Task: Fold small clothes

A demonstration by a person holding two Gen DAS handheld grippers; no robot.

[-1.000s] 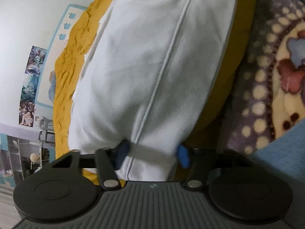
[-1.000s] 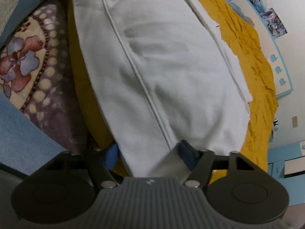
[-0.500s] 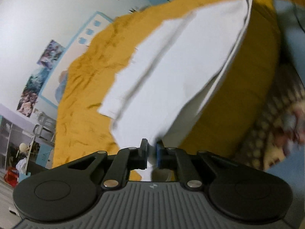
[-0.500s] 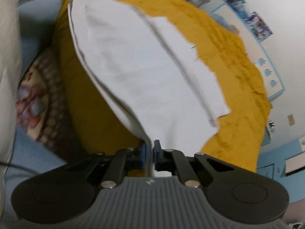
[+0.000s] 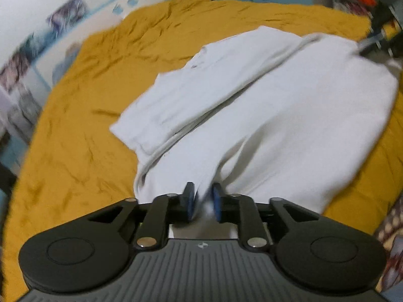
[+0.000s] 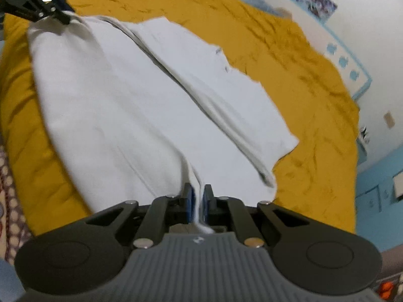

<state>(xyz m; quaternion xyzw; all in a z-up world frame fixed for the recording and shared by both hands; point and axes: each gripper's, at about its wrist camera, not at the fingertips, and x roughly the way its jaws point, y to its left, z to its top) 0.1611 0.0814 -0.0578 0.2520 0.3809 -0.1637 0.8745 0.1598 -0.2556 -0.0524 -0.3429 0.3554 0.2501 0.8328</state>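
A white garment (image 5: 277,115) lies on a mustard-yellow bedspread (image 5: 88,125), with a folded layer along its far side. My left gripper (image 5: 204,193) has a bunched edge of the cloth between its blue pads and holds it raised, while its jaws are opening slightly. In the right wrist view, my right gripper (image 6: 197,191) is shut tight on another part of the garment's (image 6: 113,100) near edge. The left gripper (image 6: 63,12) shows at the top left there, with the cloth pulled up to it. The edge hangs stretched between both grippers.
The yellow bedspread (image 6: 302,63) reaches beyond the garment on all sides. A patterned blanket (image 5: 393,226) lies off the bed's near edge. A white wall with posters (image 5: 65,10) and blue cabinets (image 6: 377,201) stand past the far side.
Both grippers went from open around the garment's near edge to closed on it. They then rose and carried that edge up, and both views swung out over the bed.
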